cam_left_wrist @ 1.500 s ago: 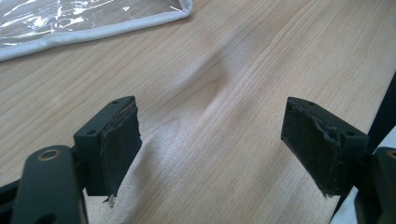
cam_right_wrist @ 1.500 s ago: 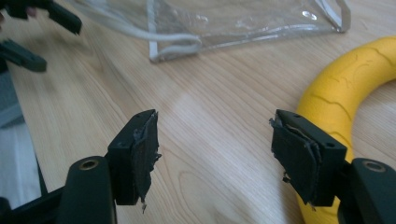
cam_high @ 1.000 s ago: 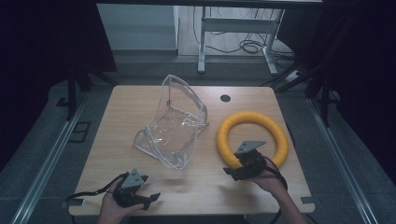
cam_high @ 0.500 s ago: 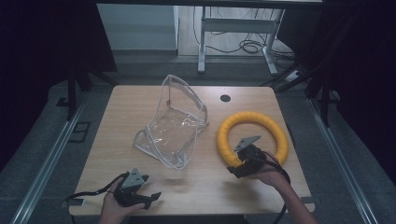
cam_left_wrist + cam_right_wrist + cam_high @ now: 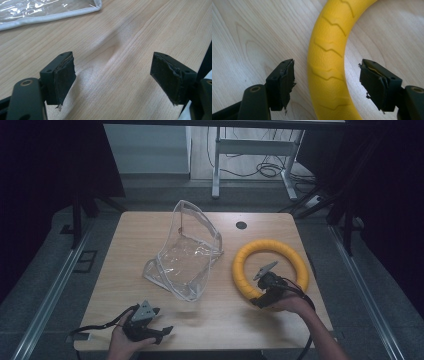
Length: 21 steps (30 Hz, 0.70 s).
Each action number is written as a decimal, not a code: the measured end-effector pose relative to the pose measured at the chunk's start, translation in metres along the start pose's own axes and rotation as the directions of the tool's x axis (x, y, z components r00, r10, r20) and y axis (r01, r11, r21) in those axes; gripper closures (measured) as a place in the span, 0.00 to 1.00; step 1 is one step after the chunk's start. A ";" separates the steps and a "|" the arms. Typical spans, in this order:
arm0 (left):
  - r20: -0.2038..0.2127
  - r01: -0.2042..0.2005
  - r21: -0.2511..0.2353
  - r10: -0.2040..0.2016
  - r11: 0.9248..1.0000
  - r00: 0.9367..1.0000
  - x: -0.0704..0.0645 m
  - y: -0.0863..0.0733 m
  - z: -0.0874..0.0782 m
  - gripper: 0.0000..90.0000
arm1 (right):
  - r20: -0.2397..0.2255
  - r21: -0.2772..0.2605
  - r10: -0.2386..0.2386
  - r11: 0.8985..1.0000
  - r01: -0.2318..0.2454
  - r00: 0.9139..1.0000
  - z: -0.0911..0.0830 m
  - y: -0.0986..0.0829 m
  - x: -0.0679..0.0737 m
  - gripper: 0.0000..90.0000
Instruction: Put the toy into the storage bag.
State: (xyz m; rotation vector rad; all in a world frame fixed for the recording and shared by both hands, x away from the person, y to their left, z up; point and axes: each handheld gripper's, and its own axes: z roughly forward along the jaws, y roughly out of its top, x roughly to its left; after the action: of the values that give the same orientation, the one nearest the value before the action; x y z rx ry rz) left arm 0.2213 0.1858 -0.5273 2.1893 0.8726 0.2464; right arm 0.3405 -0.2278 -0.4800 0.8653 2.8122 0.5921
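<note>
- Yellow ring (image 5: 270, 268) lay flat on the right half of the counter (image 5: 150, 227), near the front edge, ridged surface up; seemingly left there within easy reach of the right hand.
- In the right gripper view, ring's tube (image 5: 329, 62) ran up between the two pads, one pad outside the hoop and one over its hollow, neither touching it.
- Right claw (image 5: 264, 292) stood spread wide, straddling the near arc of the ring; judged to be lined up for a pinch across the tube, not yet closed.
- Approached from the near side, probably because that arc lay closest to the person's right hand (image 5: 291, 304) and gave a clean grip across the narrow section.
- Clear plastic pouch (image 5: 187, 252) sat left of the ring and apart from it, mouth propped up and open; likely set that way as a ready receptacle, though that is only a guess.
- White-trimmed edge of the pouch (image 5: 50, 17) showed at the top of the left gripper view, well ahead of the pads.
- Left claw (image 5: 162, 330) rested low at the front left of the counter, spread open and holding nothing, over bare wood; apparently parked in wait, perhaps to steady the pouch.
</note>
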 end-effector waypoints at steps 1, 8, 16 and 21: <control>0.000 0.000 0.001 0.000 1.000 1.000 0.000 0.000 0.000 0.22 | 0.000 0.000 0.000 1.000 0.000 1.000 0.000 0.000 0.000 0.33; 0.003 -0.001 0.001 0.001 1.000 1.000 0.000 0.000 0.000 0.22 | -0.034 0.104 -0.051 0.993 0.054 0.998 0.008 -0.003 -0.003 0.33; 0.008 0.001 0.003 -0.001 1.000 1.000 0.000 0.000 0.001 0.22 | -0.044 0.147 -0.076 0.986 0.081 0.996 0.016 -0.004 -0.005 0.40; 0.008 0.000 0.004 0.000 1.000 1.000 0.000 0.000 0.001 0.22 | -0.059 0.184 -0.096 0.977 0.105 0.994 0.023 0.000 -0.006 0.46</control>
State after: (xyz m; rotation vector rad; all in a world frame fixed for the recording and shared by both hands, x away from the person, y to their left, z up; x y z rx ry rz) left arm 0.2219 0.1851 -0.5283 2.1921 0.8692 0.2360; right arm 0.3505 -0.2236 -0.5009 0.7410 2.9726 0.3439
